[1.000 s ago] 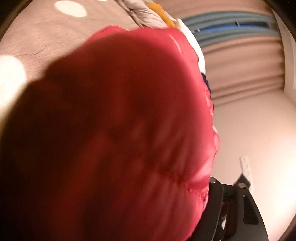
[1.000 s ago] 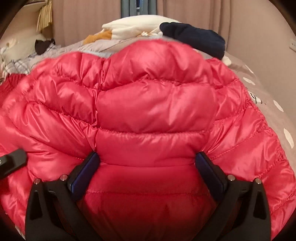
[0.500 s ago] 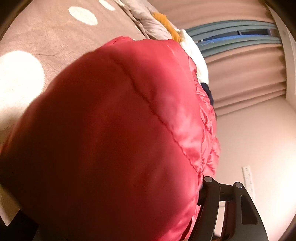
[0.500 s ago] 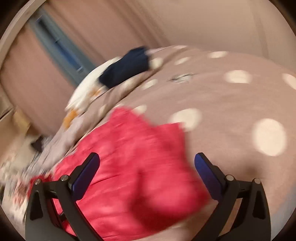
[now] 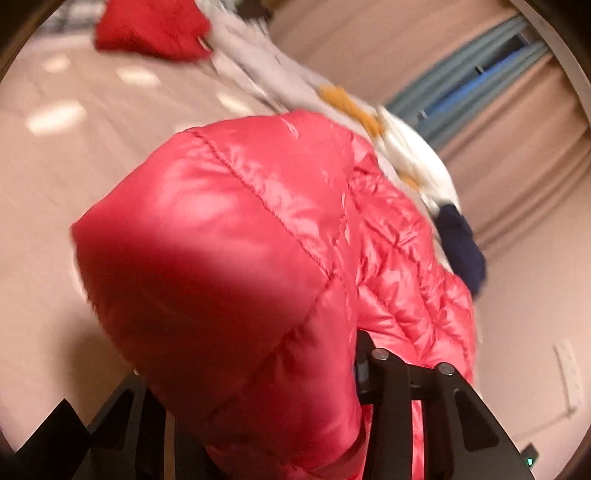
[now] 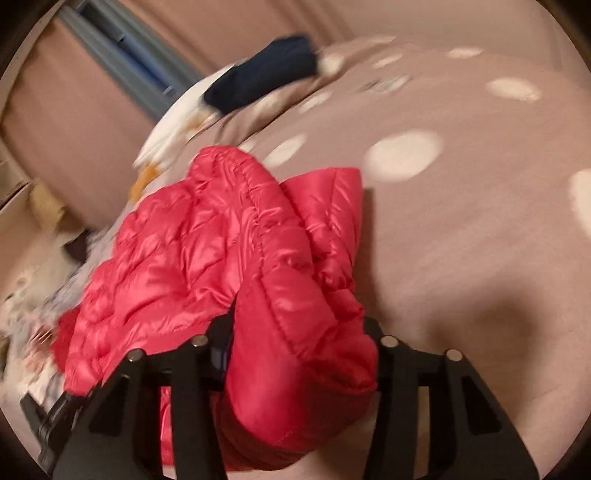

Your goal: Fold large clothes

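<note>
Red quilted fabric filled the gap of each hand-held gripper. The right hand-held gripper (image 6: 299,332) had its two fingers drawn in against a thick fold of the red down jacket (image 6: 229,251), so it appeared to be clamped on that fold. The left hand-held gripper (image 5: 258,369) was mostly buried: one finger (image 5: 384,373) showed against the padding and the other was hidden under the cloth, yet the jacket (image 5: 240,240) bulged up out of the jaws, which suggested a grip there too.

Judging by this, the fold was under way, with both ends of the garment lifted and carried across the bed (image 6: 461,221). The next move would call for laying the held part down squarely over the rest, then pressing it flat, since puffy down tends to spring back open.

The jacket was glossy, stitched in narrow channels, and bunched rather than flat; its far part rested on the dotted pink bedspread (image 5: 55,184). Beyond it lay a pile of other clothes, white (image 6: 173,129) and navy (image 6: 258,74), against the curtain (image 5: 517,140). A second red garment (image 5: 147,26) lay well apart, blurred.
</note>
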Available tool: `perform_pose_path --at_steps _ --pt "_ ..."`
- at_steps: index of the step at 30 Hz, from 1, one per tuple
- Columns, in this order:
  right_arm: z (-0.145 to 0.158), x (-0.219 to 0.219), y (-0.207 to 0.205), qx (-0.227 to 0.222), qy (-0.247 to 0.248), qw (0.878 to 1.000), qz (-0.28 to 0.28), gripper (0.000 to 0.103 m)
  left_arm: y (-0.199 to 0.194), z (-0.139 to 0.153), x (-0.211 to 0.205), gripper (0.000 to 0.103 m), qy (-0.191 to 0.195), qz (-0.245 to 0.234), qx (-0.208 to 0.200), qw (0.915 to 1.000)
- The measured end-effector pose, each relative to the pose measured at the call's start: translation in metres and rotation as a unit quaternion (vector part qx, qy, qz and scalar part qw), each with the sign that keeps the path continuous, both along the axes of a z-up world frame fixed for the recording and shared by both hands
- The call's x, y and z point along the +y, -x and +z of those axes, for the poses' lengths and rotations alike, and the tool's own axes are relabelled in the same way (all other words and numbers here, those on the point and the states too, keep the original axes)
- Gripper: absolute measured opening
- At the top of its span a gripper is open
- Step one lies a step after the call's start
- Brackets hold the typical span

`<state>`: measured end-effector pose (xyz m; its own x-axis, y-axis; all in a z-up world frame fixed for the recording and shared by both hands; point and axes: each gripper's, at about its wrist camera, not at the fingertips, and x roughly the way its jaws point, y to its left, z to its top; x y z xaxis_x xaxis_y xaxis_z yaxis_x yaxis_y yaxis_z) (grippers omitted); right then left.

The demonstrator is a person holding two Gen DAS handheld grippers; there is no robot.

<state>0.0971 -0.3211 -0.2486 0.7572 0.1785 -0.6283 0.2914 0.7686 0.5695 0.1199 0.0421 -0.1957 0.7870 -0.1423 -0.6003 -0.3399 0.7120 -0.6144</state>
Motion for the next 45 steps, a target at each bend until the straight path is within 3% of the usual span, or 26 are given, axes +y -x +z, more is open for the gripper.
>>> perform_pose_path --at_steps 3,5,8,11,14,17,20,23,27,29,38,41,45 --pt "-0.008 0.029 -0.006 0.007 -0.022 0.997 0.069 0.047 0.009 0.014 0.029 0.04 -0.014 0.028 -0.01 0.9994" --pt "-0.016 0.052 -0.012 0.006 -0.009 0.994 0.109 0.048 0.016 0.024 0.039 0.04 -0.017 0.03 -0.016 0.9993" --pt "-0.02 0.074 -0.017 -0.013 0.034 0.993 0.115 0.051 0.021 0.037 0.036 0.04 -0.032 0.003 -0.04 0.9987" --pt "-0.017 0.078 -0.033 -0.003 0.063 0.991 0.117 0.051 0.038 0.056 0.006 0.04 -0.096 -0.03 -0.073 0.9922" --pt "-0.018 0.076 -0.036 0.012 0.048 0.992 0.115 0.051 0.029 0.072 -0.023 0.04 -0.146 -0.059 -0.084 0.9839" --pt "-0.021 0.072 -0.038 0.015 0.045 0.992 0.113 0.051 0.032 0.085 -0.04 0.043 -0.111 -0.112 -0.122 0.9799" --pt "-0.021 0.072 -0.033 0.011 0.044 0.993 0.113 0.05 0.028 0.087 -0.062 0.046 -0.089 -0.189 -0.138 0.9682" --pt "-0.023 0.069 -0.03 0.011 0.035 0.993 0.112 0.049 0.019 0.077 -0.089 0.052 -0.08 -0.25 -0.116 0.958" --pt "-0.023 0.07 -0.029 0.012 0.035 0.993 0.114 0.049 0.01 0.057 -0.13 0.069 -0.105 -0.326 -0.103 0.9339" --pt "-0.024 0.067 -0.03 0.01 0.026 0.993 0.112 0.048 0.003 0.046 -0.14 0.071 -0.112 -0.34 -0.086 0.93" --pt "-0.025 0.057 -0.03 0.007 -0.007 0.994 0.113 0.048 -0.009 0.027 -0.138 0.075 -0.11 -0.324 -0.07 0.937" --pt "-0.022 0.05 -0.029 0.011 -0.02 0.995 0.101 0.052 -0.008 0.028 -0.158 0.076 -0.13 -0.324 -0.065 0.9348" --pt "-0.016 0.046 -0.023 0.008 0.0 0.997 0.083 0.06 -0.01 0.034 -0.171 0.077 -0.142 -0.321 -0.063 0.9344"
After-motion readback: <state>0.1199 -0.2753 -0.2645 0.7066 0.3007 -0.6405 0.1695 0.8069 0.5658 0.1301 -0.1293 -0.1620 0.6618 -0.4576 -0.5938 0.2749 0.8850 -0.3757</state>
